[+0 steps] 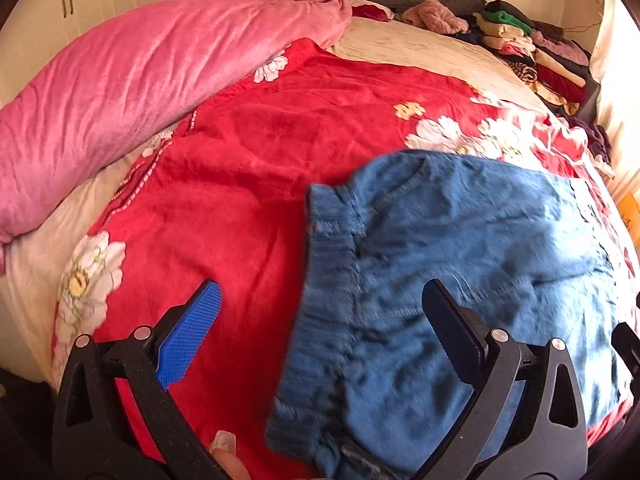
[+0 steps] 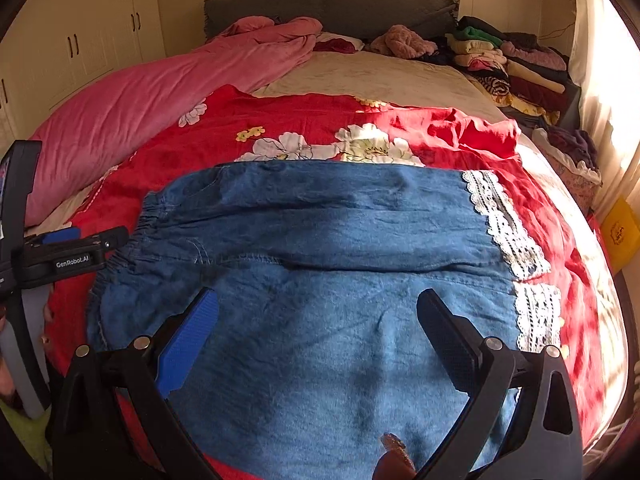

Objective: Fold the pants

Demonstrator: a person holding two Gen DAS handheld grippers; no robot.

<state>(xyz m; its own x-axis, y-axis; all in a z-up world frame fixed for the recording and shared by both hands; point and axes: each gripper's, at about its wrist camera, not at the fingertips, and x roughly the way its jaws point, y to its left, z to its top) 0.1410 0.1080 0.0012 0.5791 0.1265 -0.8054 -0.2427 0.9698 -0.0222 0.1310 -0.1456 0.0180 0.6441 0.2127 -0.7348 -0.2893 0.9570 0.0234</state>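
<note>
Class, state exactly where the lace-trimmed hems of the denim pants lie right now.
In the right wrist view the lace hems lie at the right end of the denim pants, on the red floral blanket, opposite the elastic waistband.

You've got the blue denim pants with white lace-trimmed cuffs (image 2: pixel 320 240) lying flat on the red floral blanket (image 2: pixel 400 120), elastic waistband left, legs side by side.

black tool (image 2: pixel 318 322), blue ribbed pad (image 2: pixel 188 340), silver screws (image 2: pixel 141 342)
</note>
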